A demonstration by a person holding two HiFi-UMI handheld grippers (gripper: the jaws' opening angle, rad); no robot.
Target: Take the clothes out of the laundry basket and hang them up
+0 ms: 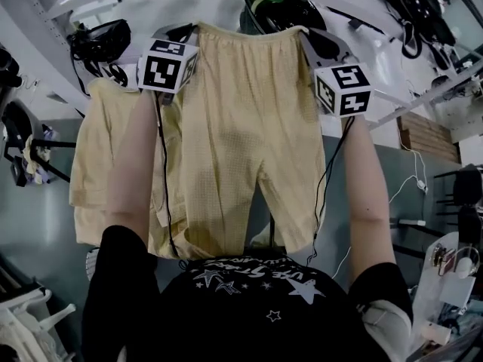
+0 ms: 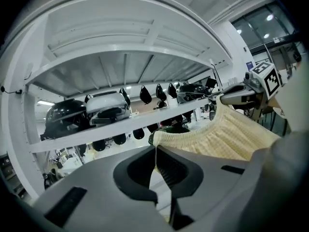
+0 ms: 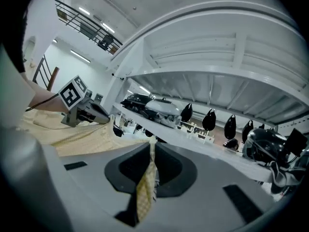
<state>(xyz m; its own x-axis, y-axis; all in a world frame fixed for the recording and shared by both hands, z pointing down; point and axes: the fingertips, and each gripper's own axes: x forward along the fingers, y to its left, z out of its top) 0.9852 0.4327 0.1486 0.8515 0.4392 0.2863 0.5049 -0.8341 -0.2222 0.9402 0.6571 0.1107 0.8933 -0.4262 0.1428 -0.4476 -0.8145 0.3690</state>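
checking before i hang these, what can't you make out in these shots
- shorts: head view, leg ends run behind the person's black shirt.
- yellow top: head view, partly covered by the left forearm; its support is unseen.
- laundry basket: in no view.

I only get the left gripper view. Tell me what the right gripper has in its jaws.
Observer: The right gripper is shut on a fold of the yellow pants, pinched flat between its jaws at the waistband's end.
Operator: Now tell me how the legs hang.
Observer: In the head view both legs drop straight down, apart, with the waistband stretched between the right gripper and the left gripper.
Operator: Report anything else yellow nearby.
Observer: A second yellow garment hangs left of the pants, partly behind the left forearm. I cannot see what it hangs from.
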